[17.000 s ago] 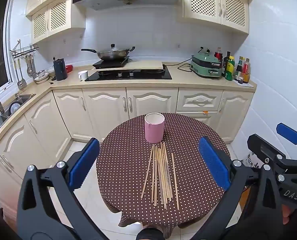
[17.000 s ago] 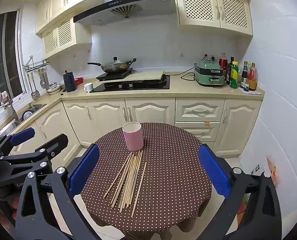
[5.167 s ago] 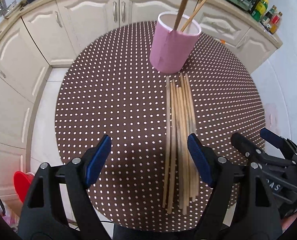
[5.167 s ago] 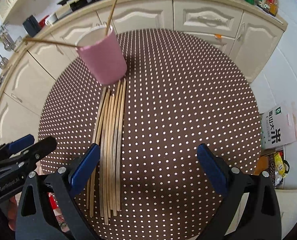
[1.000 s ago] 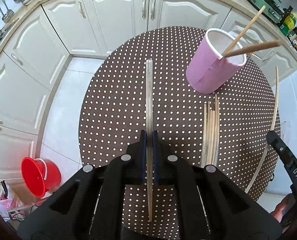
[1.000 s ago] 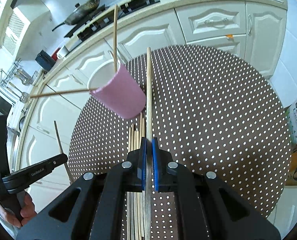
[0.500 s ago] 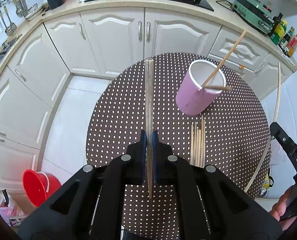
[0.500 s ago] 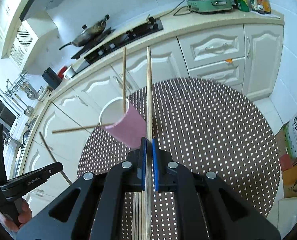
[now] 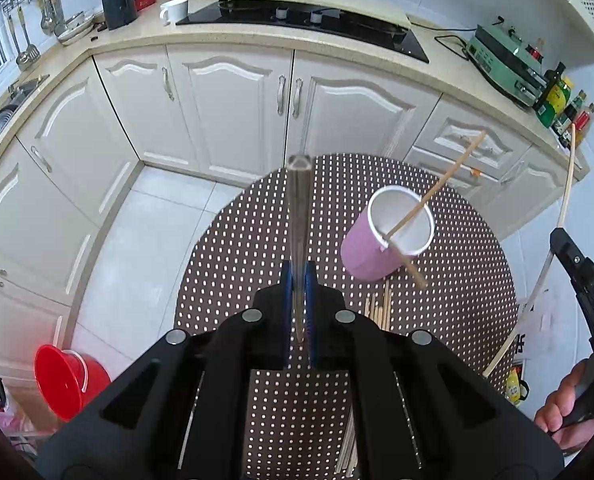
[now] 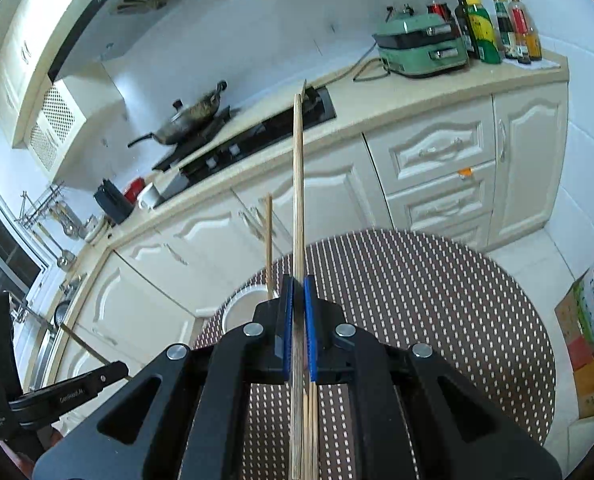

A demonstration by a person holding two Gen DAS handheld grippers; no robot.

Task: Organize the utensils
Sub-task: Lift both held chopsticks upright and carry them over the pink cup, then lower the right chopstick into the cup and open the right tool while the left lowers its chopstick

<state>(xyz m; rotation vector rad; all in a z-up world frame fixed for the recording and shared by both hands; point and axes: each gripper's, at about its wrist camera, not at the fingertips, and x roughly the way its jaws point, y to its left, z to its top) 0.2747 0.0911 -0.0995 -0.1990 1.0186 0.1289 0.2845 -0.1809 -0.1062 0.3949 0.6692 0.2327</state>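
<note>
Above a round, polka-dotted counter (image 9: 469,280) in a cream-cabinet kitchen: left hand-held gripper (image 9: 297,280) clamped tight on a single wooden chopstick (image 9: 298,216), blue pads (image 9: 285,300) pressed against both its sides, stick pointing forward past the counter's edge. Right hand-held gripper (image 10: 298,284) likewise closed on its own chopstick (image 10: 298,184), tip reaching toward the stove (image 10: 257,136). Pink cup (image 9: 381,244) standing upright on the counter, two chopsticks (image 9: 433,204) already leaning inside. Remaining loose chopsticks (image 9: 379,310) lying bundled on the cloth just beside the cup, nearer the grippers. Red bucket (image 9: 63,380) on the tiled floor at lower left.
</note>
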